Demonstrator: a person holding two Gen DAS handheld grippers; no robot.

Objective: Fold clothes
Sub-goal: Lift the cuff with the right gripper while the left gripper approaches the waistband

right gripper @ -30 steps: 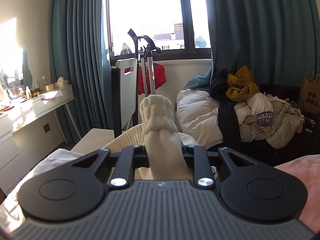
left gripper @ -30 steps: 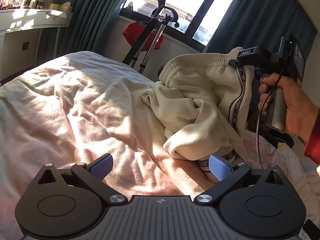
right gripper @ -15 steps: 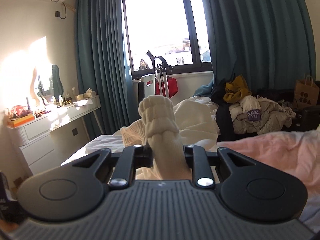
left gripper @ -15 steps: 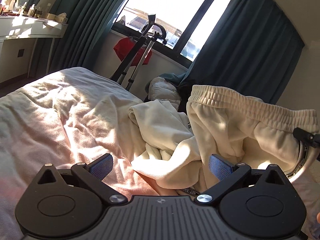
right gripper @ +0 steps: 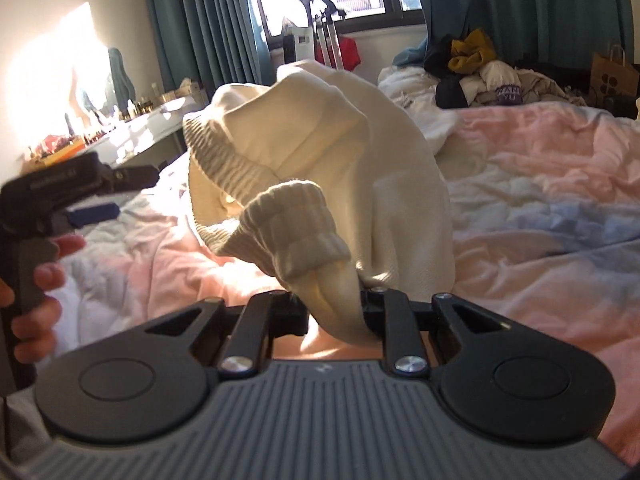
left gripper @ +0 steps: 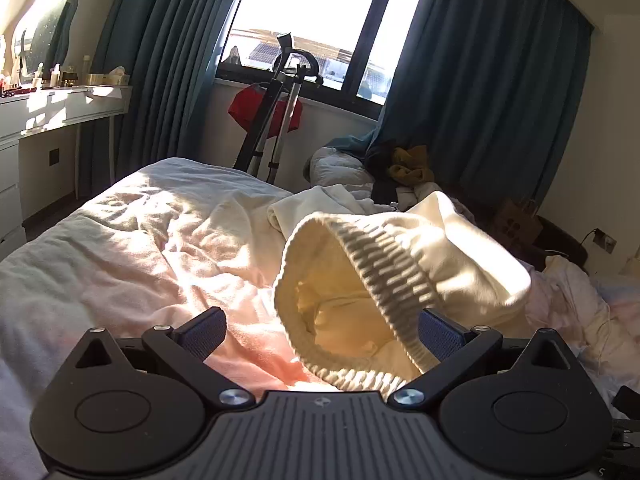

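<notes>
The right gripper [right gripper: 334,312] has its fingertips buried in the cream garment [right gripper: 360,168]. Left of it, the left gripper [right gripper: 76,196] is blurred, its holding hand [right gripper: 36,300] cropped by the frame edge.

Left wrist view: low over bed [left gripper: 132,240], facing far window [left gripper: 312,20]. Right wrist view: close behind cream garment [right gripper: 320,152], same heading. Both share bed, garment, window, clothes pile [right gripper: 480,68].

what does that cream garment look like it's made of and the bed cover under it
Cream garment: likely thick, soft cotton-type fleece, matte, with a ribbed knit cuff and hem. Bed cover: seemingly light woven cotton, matte and heavily crinkled, in pale pink and white.
</notes>
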